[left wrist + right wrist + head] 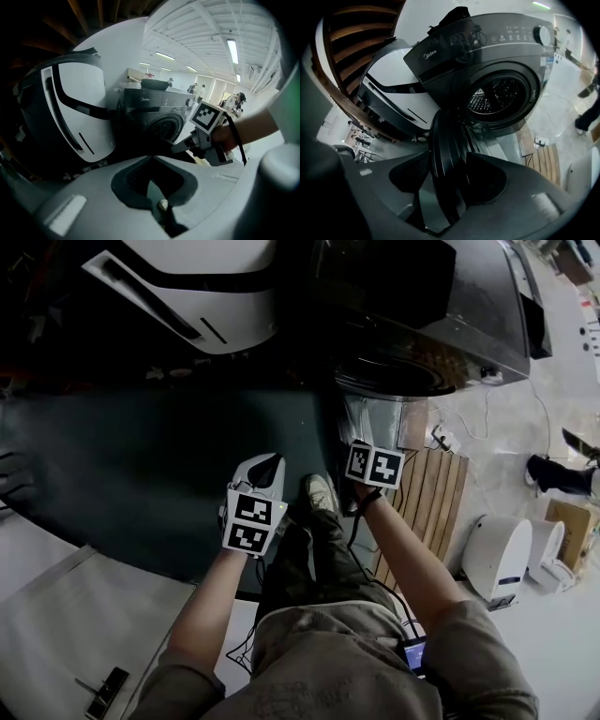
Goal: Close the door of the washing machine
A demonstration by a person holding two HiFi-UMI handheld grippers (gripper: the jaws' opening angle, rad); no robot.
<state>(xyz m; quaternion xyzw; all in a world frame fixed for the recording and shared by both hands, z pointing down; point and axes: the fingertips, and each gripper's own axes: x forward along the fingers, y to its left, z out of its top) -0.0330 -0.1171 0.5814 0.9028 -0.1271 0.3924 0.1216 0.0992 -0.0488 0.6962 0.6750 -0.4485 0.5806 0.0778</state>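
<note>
1. Right gripper view: my right gripper has its jaws closed down on the door. The rim is seen edge-on between the two pads, and both pads look pressed against it. The door is swung wide open and stands well out from the washing machine. The drum opening behind it is fully exposed.
2. Left gripper view: my left gripper has its jaw tips together with nothing between them. It points past a white curved housing toward the machine front. The right gripper shows ahead of it, reaching in at the door. The left one touches nothing.
3. Head view: both grippers are out in front of me. The left is low over the dark floor mat, well apart from the machine. The right is further forward, up at the machine's front and just beside the wooden pallet. It is too dark here to make out the door itself.
4. Step in hand, as I judge it: the grasp on the door edge is made but the closing swing is not done, since the door is still wide open.
5. Next move calls for carrying the rim round its hinge arc toward the drum opening, turning the wrist with the arc so the pads don't slip. Near the front I'd ease the grip so the jaws don't get pinched, then press until the latch catches. The left gripper isn't needed.
</note>
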